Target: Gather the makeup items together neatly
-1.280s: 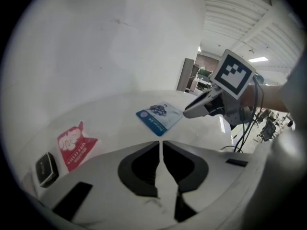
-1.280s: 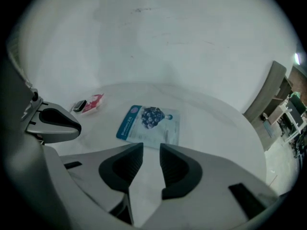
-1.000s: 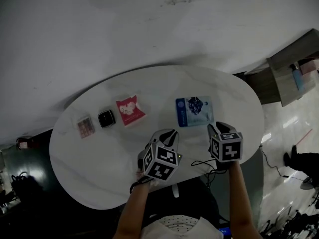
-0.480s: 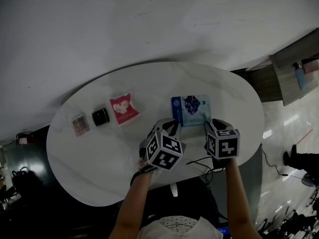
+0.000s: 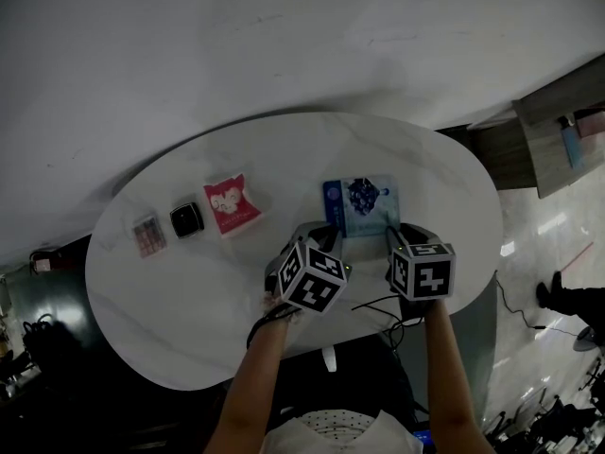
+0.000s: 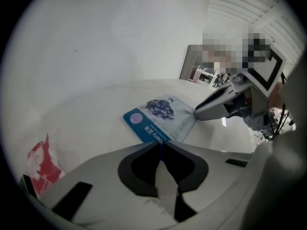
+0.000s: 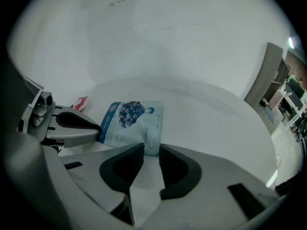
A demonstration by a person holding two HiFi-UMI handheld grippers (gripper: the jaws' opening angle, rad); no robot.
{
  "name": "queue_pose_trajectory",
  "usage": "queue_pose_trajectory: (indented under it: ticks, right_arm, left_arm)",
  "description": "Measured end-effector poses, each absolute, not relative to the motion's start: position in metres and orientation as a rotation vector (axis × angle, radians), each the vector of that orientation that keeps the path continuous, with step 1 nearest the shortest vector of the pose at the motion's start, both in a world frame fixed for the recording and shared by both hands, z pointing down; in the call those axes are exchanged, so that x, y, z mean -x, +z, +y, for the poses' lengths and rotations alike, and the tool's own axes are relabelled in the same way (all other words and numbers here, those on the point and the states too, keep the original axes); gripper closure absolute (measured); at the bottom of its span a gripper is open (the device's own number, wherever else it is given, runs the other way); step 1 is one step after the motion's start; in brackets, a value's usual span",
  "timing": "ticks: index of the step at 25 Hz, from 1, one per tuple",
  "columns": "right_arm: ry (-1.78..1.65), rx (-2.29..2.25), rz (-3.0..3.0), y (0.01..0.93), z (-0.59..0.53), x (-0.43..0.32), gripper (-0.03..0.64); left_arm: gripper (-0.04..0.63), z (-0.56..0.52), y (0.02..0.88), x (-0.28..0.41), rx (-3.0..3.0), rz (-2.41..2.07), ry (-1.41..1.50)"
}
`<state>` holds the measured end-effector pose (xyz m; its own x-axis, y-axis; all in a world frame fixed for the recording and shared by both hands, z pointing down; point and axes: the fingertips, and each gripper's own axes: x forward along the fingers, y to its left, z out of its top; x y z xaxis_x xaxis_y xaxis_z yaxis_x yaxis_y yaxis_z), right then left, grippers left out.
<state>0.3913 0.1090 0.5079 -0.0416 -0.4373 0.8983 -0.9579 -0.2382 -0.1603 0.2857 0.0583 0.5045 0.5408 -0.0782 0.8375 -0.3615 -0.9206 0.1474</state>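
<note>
On the table [image 5: 454, 183], three small items lie in a row near the left edge. From the left they are a pale palette [image 5: 146, 235], a black square compact [image 5: 186, 219] just beside it, and a red sachet [image 5: 232, 204] just beside the compact.

The left gripper [image 6: 159, 143] hangs over the middle of the table, towards the near edge, and points steeply down. Its jaws are pressed together, tip against tip, with nothing between them. Its tips stand just short of the near left corner of the blue sheet-mask packet [image 5: 360, 206].

The packet lies flat in the middle of the table, well apart from the row of three (printed side up, with a dark berry picture).

The right gripper [image 7: 151, 148] is at the packet's near right corner and also points steeply down. Its jaws have just been closing and stand slightly spread. The packet's near edge shows in the narrow gap at the tips. The pads do not press on it.
</note>
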Motion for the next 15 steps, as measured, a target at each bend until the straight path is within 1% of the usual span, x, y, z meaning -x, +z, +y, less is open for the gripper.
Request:
queue_pose_trajectory:
  ticks: [1, 2, 4, 5, 8, 15]
  right_arm:
    - [1.251, -1.71, -1.473, 0.508, 0.109, -0.392, 0.497]
    - [1.247, -1.725, -1.468, 0.507, 0.108, -0.394, 0.515]
    - [1.237, -1.756, -1.465, 0.505, 0.107, -0.396, 0.571]
    - [1.233, -1.763, -1.47, 0.504, 0.105, -0.395, 0.585]
    - [1.212, -1.77, -1.48, 0.503, 0.101, -0.393, 0.604]
    - [1.16, -1.809, -1.487, 0.495, 0.098, -0.397, 0.604]
  left_arm:
    - [0.546, 0.058, 0.505, -0.286, -2.47, -0.365, 1.317]
    - [0.548, 0.058, 0.505, -0.286, -2.462, -0.365, 1.308]
    - [0.551, 0.057, 0.504, -0.286, -2.452, -0.373, 1.29]
    - [0.565, 0.056, 0.504, -0.285, -2.451, -0.381, 1.283]
    - [0.569, 0.055, 0.504, -0.285, -2.459, -0.397, 1.276]
    - [0.572, 0.056, 0.504, -0.285, -2.47, -0.404, 1.272]
